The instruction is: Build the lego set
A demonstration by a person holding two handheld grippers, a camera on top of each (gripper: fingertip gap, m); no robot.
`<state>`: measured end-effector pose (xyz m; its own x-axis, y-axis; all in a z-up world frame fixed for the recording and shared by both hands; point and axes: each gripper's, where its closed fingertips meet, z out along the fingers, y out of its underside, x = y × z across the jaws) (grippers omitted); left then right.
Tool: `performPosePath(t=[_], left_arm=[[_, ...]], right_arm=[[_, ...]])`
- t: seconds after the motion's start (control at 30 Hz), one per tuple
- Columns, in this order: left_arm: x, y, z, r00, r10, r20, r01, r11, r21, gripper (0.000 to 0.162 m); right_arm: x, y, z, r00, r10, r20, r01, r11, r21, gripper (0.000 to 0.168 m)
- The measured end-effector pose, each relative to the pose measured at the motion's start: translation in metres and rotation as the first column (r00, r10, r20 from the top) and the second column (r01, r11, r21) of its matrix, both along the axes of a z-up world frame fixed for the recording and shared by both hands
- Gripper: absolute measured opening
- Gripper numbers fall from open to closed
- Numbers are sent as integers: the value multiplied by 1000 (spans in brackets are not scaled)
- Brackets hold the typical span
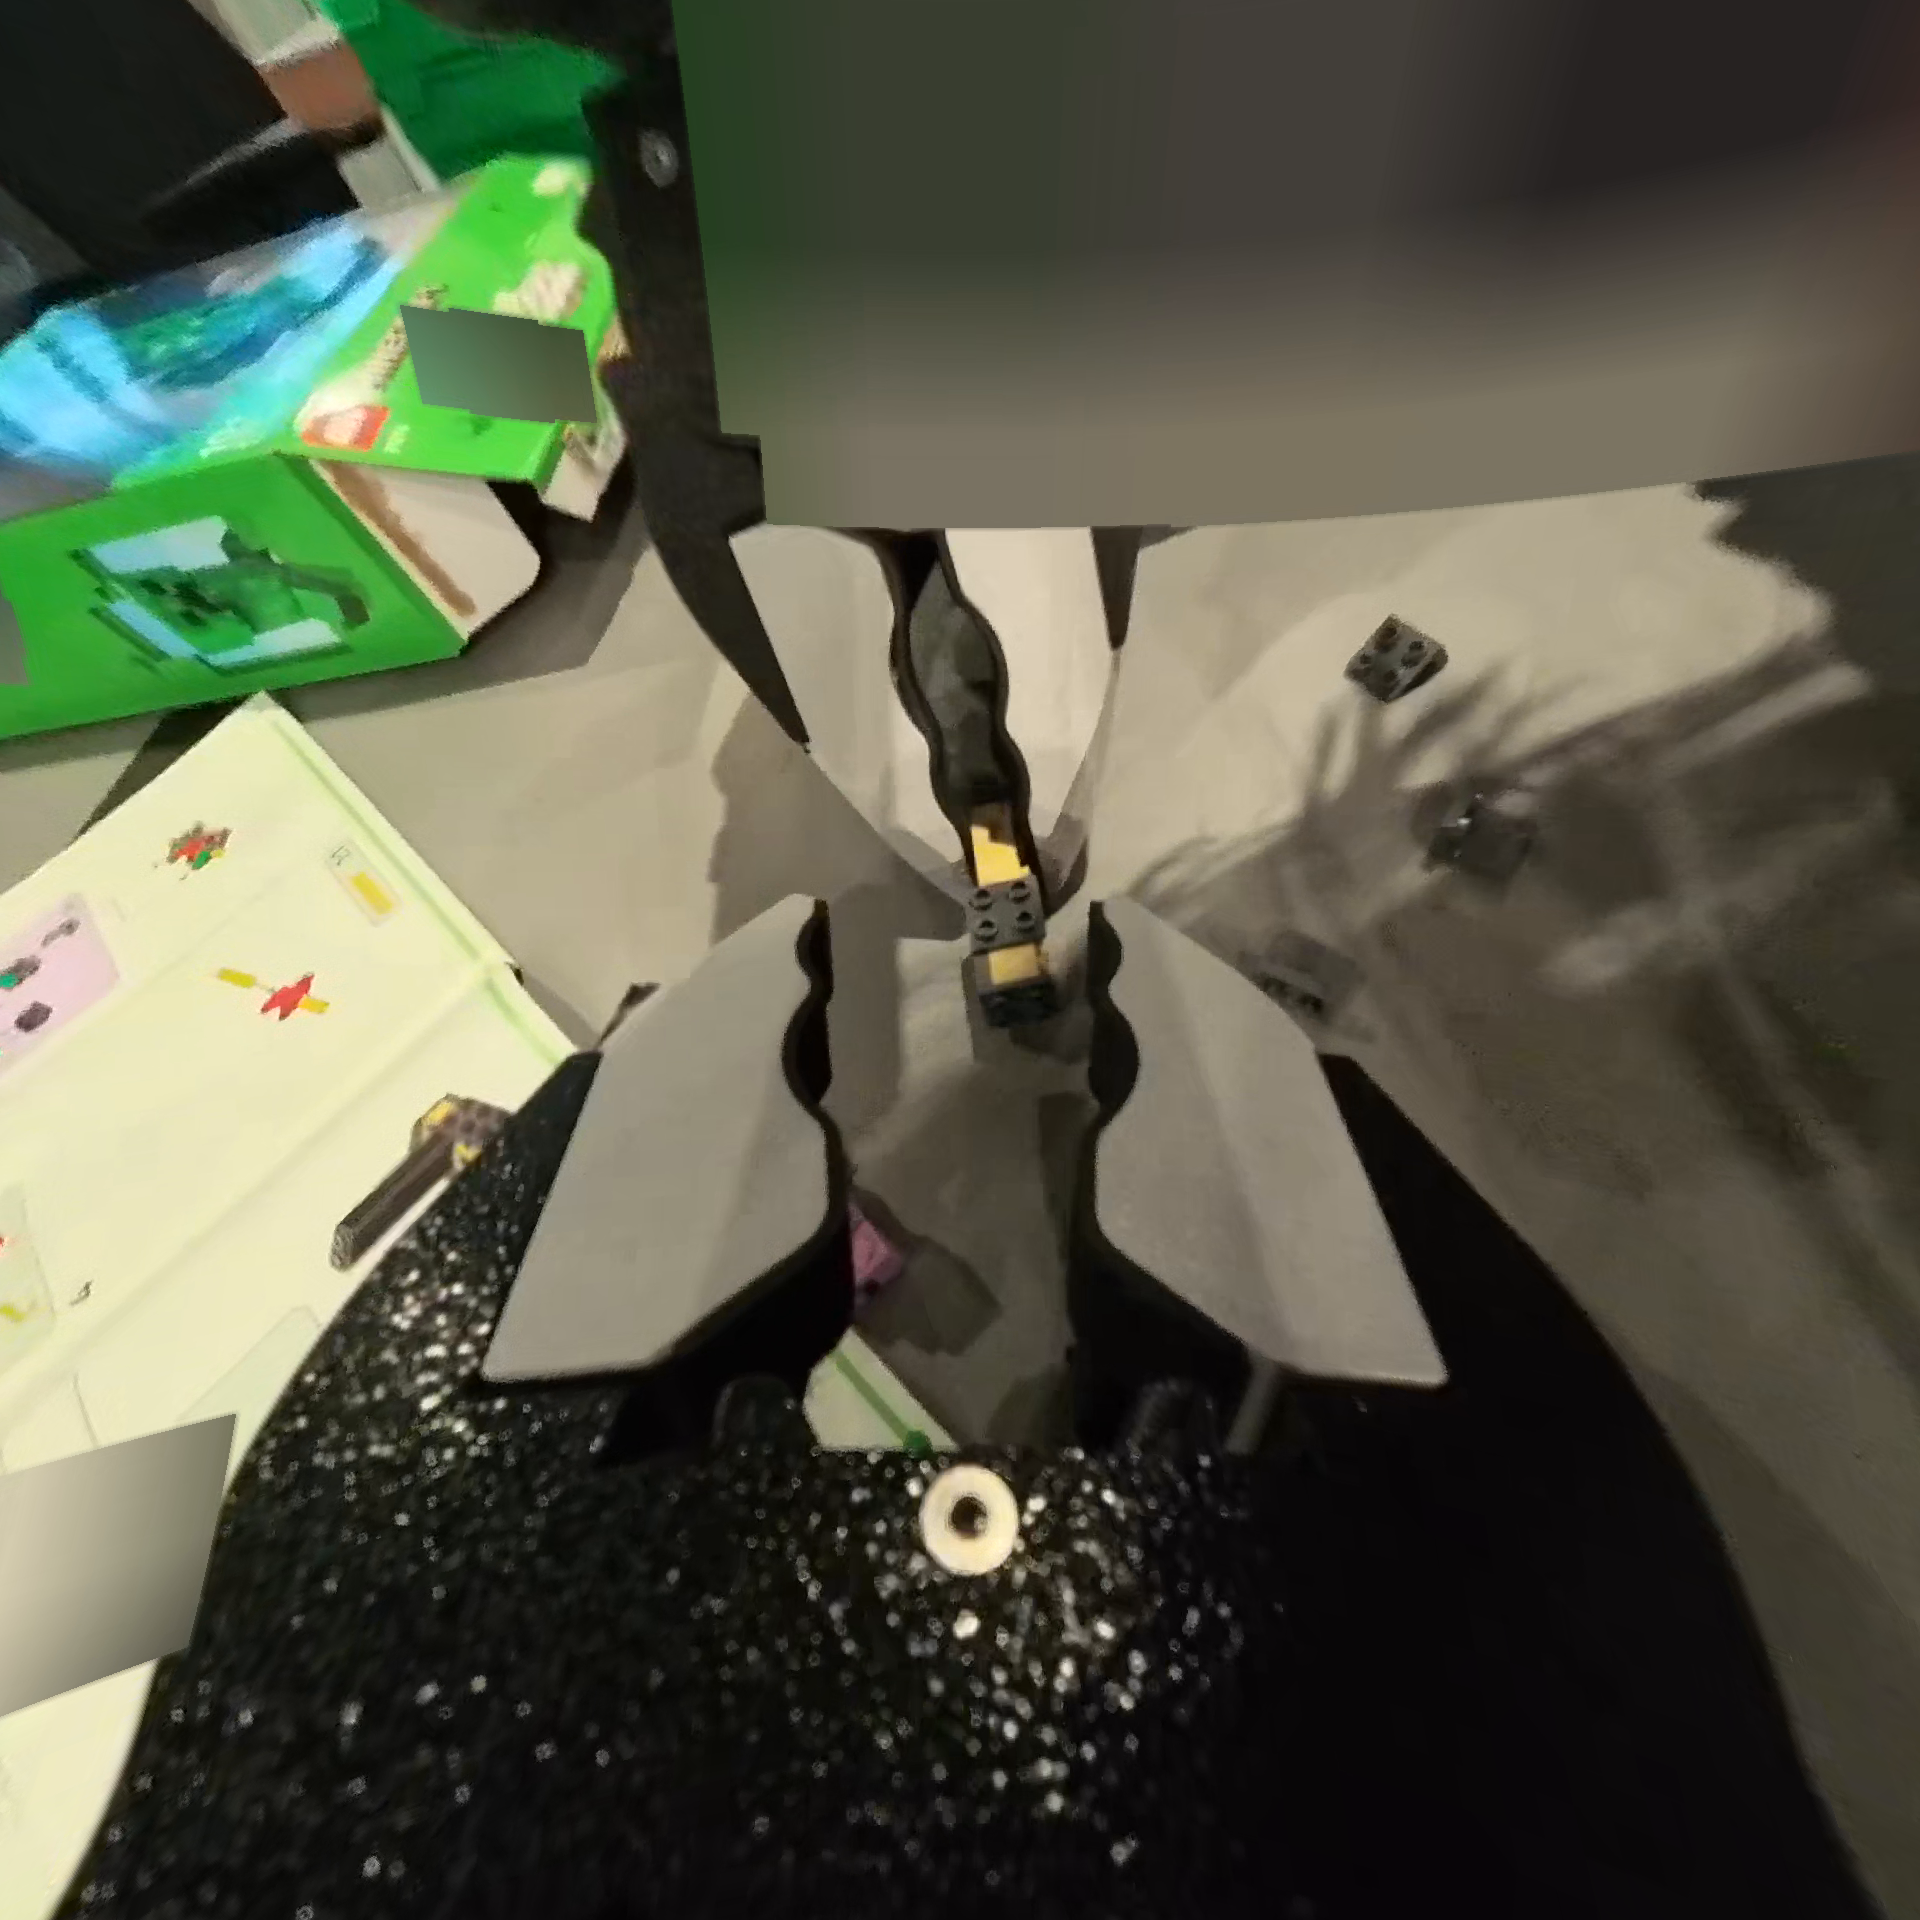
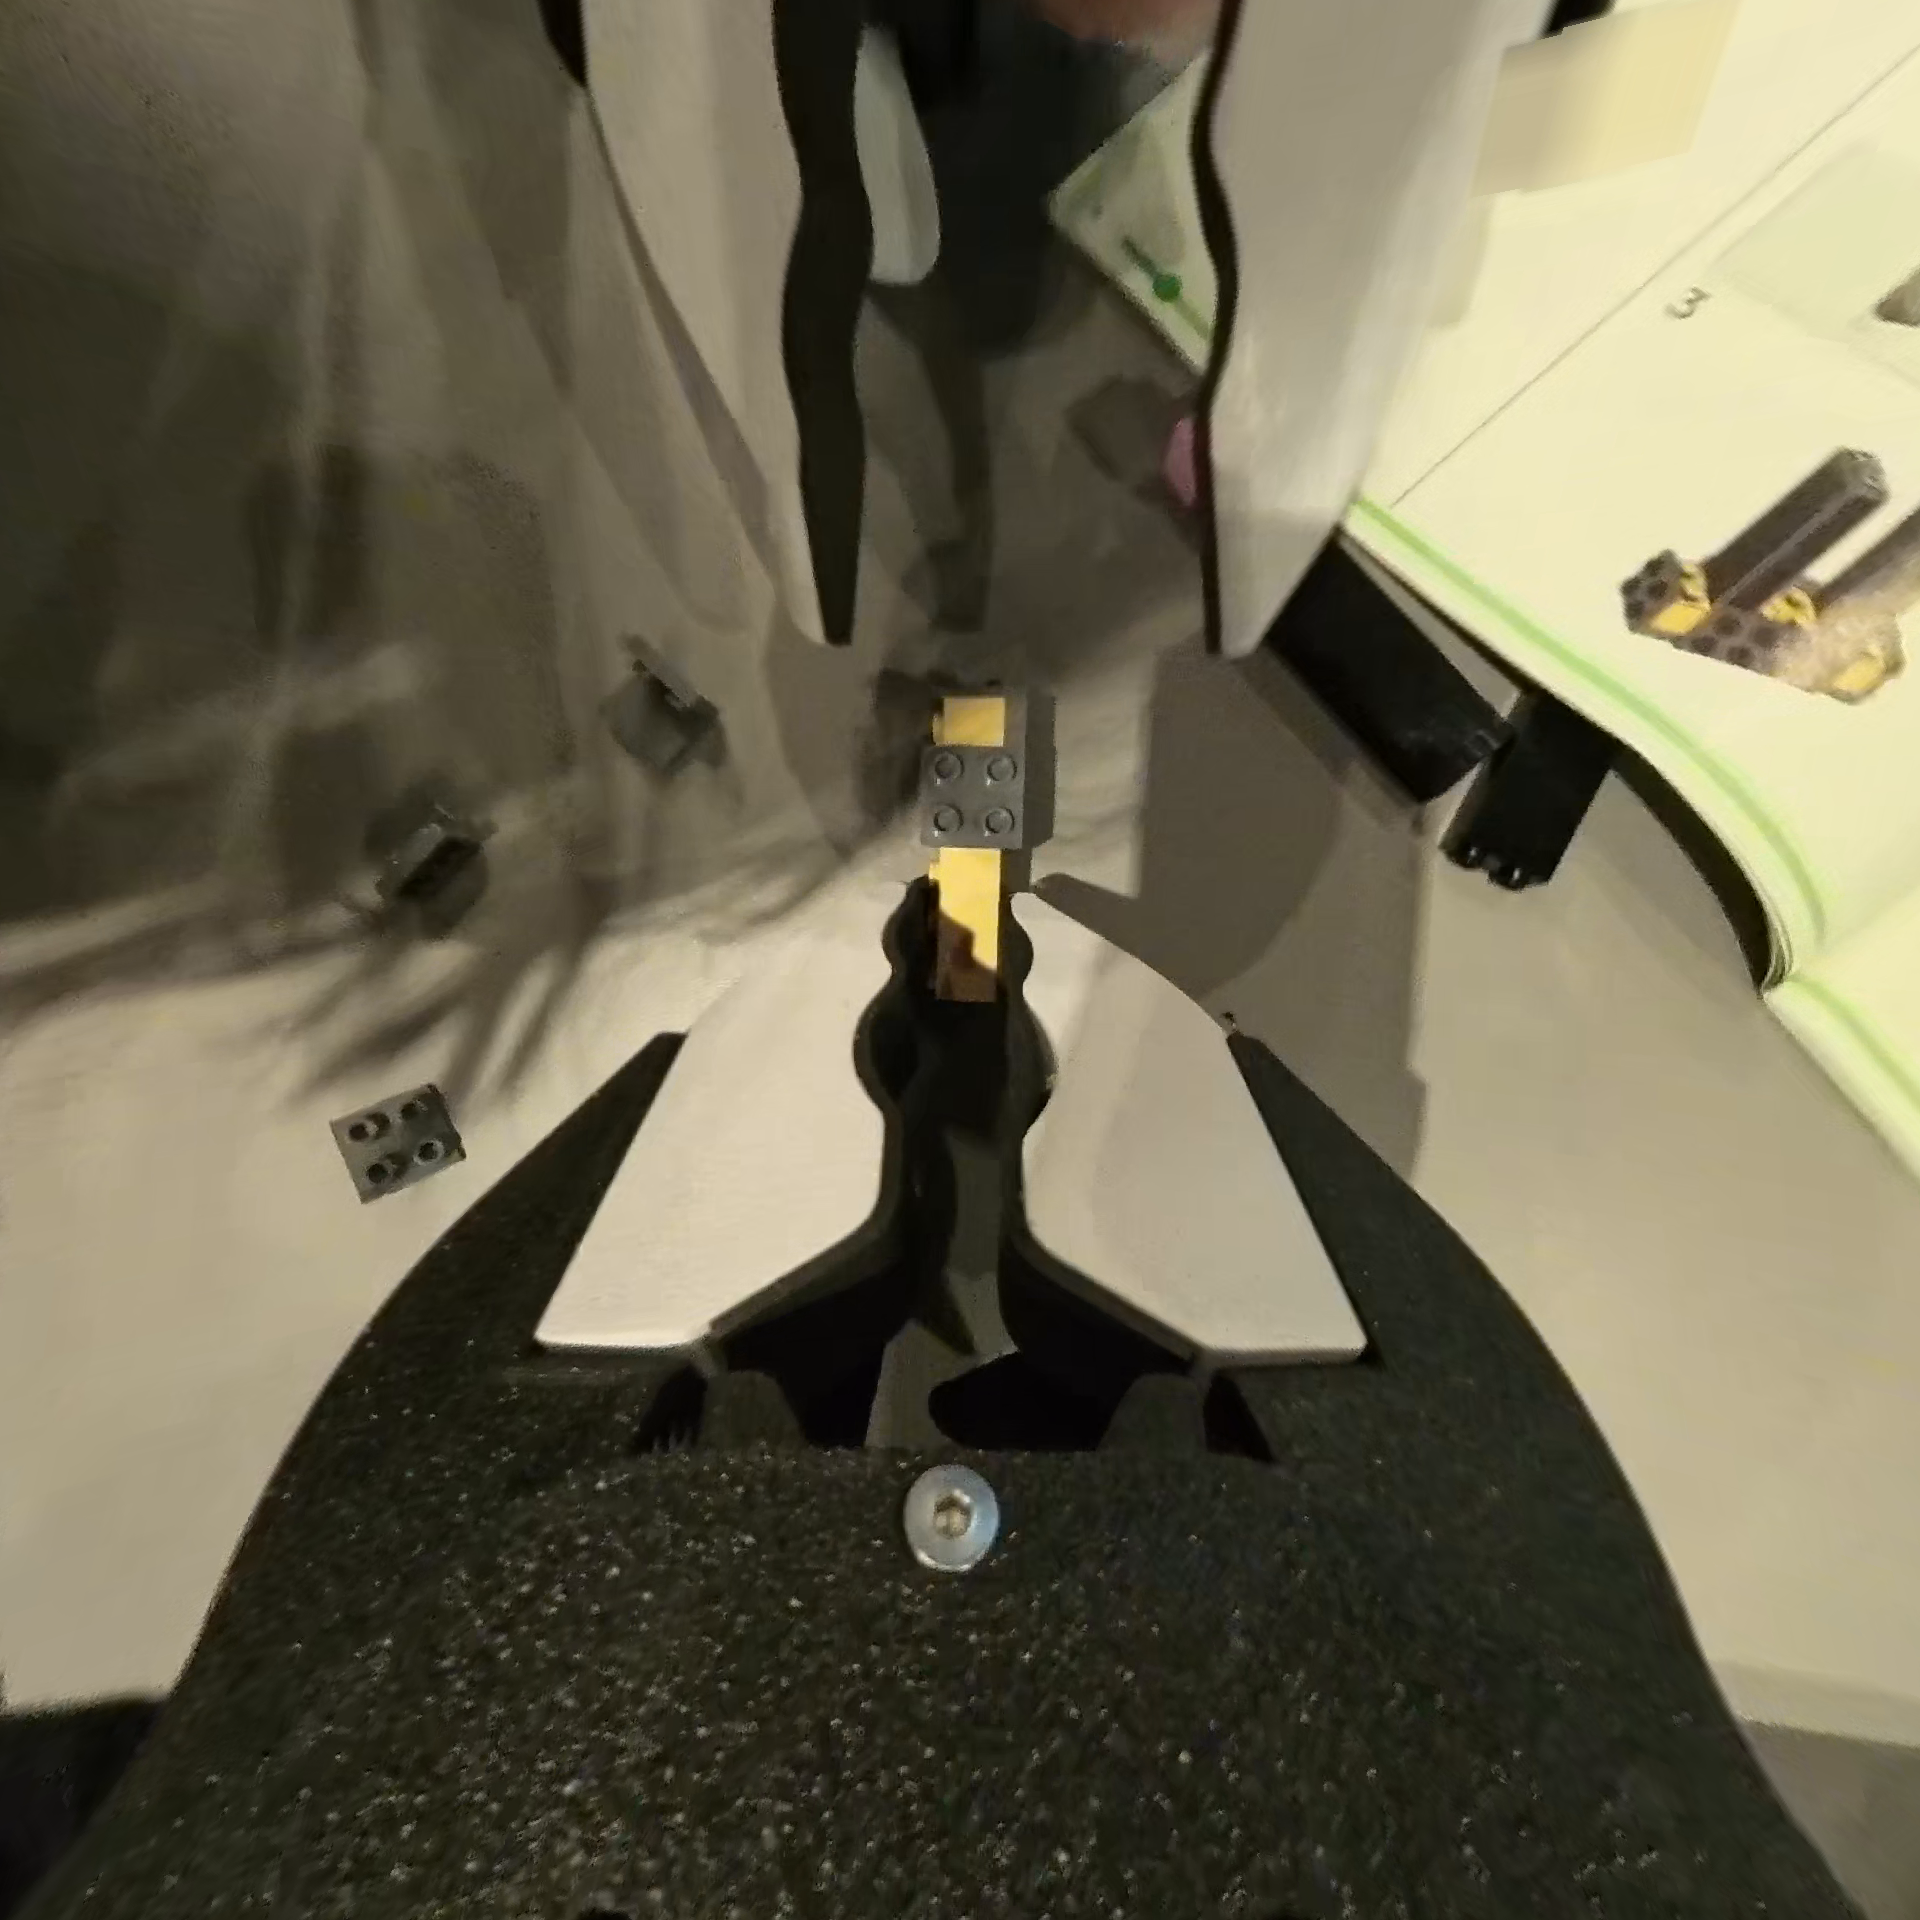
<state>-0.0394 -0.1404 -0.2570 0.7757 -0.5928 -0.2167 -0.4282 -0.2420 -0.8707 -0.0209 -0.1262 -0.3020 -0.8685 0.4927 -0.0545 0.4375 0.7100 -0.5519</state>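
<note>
A small assembly, a yellow bar [image 2: 968, 914] with a dark grey 2x2 brick [image 2: 982, 795] on it, is held over the white table. My right gripper [image 2: 971, 894] is shut on the near end of the yellow bar. In the left wrist view the right gripper [image 1: 1003, 868] comes in from above with the assembly [image 1: 1006, 956] at its tips. My left gripper [image 1: 956, 920] is open and empty, its tips either side of the assembly's free end without touching it. It enters the right wrist view [image 2: 1023, 634] from the top.
Loose dark grey pieces lie on the table: a 2x2 plate [image 2: 400, 1143] [image 1: 1397, 655] and two others [image 2: 431, 847] [image 2: 665, 717]. Black long pieces [image 2: 1517, 790] rest by the open instruction booklet [image 2: 1558, 364] [image 1: 208, 1039]. A purple piece [image 1: 878, 1247] and a green set box [image 1: 260, 582] are near.
</note>
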Motion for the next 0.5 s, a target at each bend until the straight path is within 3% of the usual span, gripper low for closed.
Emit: performPosePath(t=[0.03, 0.13, 0.4, 0.5], left_arm=[[-1, 0, -2, 1000, 12, -7, -12, 1000, -12, 47], [-1, 0, -9, 999, 38, -36, -39, 998, -50, 46], [-4, -1, -25, 994, 84, -77, -93, 987, -131, 42], [-6, -2, -25, 992, 93, -82, -103, 986, -130, 41]], right_arm=[[-1, 0, 0, 1000, 13, 3, -13, 1000, 23, 12], [-5, 0, -1, 999, 47, -12, -46, 995, 89, 11], [-8, -4, -2, 996, 85, -13, -84, 993, 88, 12], [-11, -3, -1, 997, 73, -35, -70, 994, 78, 22]])
